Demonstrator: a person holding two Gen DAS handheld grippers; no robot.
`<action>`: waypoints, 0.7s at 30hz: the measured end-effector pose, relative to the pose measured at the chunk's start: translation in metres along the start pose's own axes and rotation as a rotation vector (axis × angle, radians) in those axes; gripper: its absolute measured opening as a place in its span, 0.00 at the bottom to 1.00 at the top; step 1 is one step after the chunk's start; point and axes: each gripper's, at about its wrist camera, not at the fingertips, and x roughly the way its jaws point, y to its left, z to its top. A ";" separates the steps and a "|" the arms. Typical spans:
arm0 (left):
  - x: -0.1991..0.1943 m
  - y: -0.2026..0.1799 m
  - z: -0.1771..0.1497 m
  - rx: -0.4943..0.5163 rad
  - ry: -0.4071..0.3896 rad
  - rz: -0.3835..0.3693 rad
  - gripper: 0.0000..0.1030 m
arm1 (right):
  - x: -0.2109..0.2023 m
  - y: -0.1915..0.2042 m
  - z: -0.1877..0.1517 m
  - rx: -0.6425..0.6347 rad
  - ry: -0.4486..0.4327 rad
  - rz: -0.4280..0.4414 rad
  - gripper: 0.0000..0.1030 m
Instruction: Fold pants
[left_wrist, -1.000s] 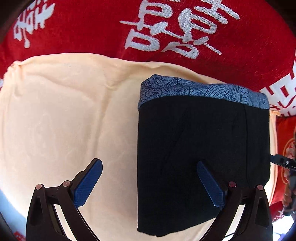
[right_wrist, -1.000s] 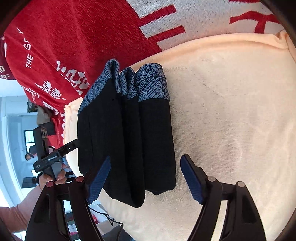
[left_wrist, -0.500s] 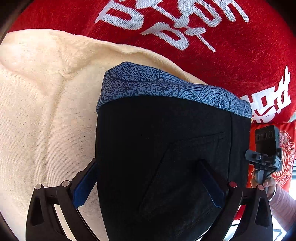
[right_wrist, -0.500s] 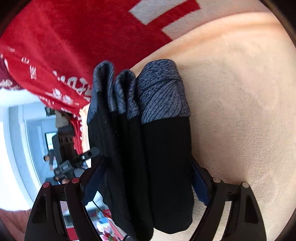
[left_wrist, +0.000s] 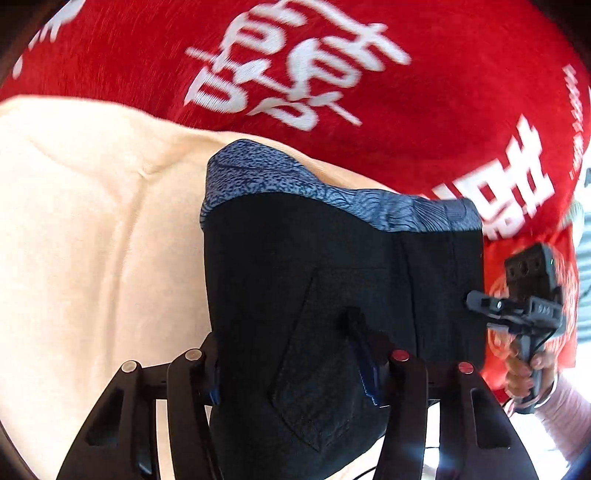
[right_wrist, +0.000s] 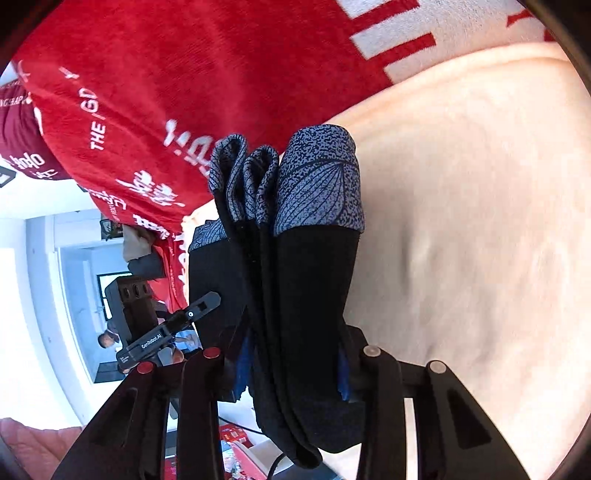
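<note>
The black folded pants with a blue patterned waistband (left_wrist: 332, 280) lie on a cream cloth (left_wrist: 92, 240) over a red blanket with white letters (left_wrist: 424, 92). The left tongs (left_wrist: 291, 363) and right tongs (right_wrist: 291, 365) are closing, each squeezing one end of the bundle. The folding looks nearly done. Next, I think both should lift it together, kept level.

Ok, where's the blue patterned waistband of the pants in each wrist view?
Left wrist: waistband runs across the picture's centre, topping the black folded pants.
Right wrist: waistband is centre, above the middle, bunched in stacked layers.
Shared landmark: red blanket with white lettering behind it.
</note>
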 end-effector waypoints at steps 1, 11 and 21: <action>-0.009 -0.001 -0.004 0.020 0.001 0.005 0.54 | -0.001 0.004 -0.009 0.006 -0.007 0.008 0.38; -0.057 0.030 -0.069 0.089 0.058 0.092 0.56 | 0.035 0.001 -0.098 0.095 -0.029 -0.039 0.42; -0.058 0.032 -0.091 0.129 -0.001 0.364 0.77 | 0.012 0.036 -0.115 0.006 -0.146 -0.414 0.42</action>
